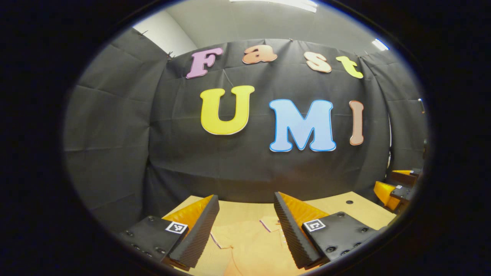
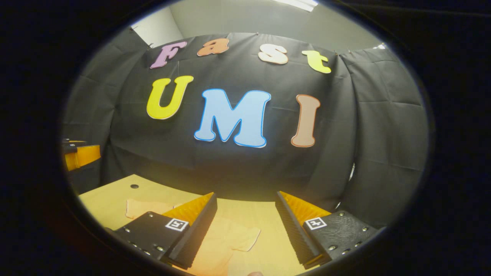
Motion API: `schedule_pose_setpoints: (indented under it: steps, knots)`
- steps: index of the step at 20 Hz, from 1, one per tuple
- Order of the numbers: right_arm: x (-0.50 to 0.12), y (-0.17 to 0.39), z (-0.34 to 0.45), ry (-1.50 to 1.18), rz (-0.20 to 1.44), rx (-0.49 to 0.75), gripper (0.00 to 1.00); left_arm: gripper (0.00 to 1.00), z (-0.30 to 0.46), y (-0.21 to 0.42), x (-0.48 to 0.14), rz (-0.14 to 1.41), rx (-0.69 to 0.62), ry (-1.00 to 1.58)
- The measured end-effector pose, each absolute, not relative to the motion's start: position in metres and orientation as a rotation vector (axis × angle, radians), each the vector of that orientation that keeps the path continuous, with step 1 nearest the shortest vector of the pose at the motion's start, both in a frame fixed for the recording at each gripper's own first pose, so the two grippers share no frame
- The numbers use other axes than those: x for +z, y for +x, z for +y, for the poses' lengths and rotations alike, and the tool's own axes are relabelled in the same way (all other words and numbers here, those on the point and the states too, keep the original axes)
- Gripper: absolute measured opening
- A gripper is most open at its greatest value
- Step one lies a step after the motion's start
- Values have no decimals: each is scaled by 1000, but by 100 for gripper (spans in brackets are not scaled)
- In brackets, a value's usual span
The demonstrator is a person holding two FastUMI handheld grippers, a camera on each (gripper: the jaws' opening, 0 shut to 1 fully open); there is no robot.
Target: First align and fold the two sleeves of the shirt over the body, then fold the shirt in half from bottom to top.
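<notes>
Above table (image 1: 345, 209), left claw (image 1: 245, 230) over collar (image 1: 268, 224), right claw (image 2: 245, 230) over sleeve (image 2: 245, 237)

A wooden table (image 1: 360, 211) stands before the black cloth wall (image 1: 115, 134).
</notes>
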State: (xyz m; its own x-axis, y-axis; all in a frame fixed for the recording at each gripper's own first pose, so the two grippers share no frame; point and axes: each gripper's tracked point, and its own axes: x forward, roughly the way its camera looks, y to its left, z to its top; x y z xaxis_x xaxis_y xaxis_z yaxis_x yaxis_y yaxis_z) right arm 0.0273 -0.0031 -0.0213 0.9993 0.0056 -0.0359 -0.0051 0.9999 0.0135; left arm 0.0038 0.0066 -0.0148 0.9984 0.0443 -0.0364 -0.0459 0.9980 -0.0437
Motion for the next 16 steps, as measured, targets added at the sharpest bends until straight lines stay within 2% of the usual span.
schedule_pose_setpoints:
  steps: [16]
  knots:
    - [-149,117,-22,39,349,-34,94,94,33,19,-40,77,106,-40]
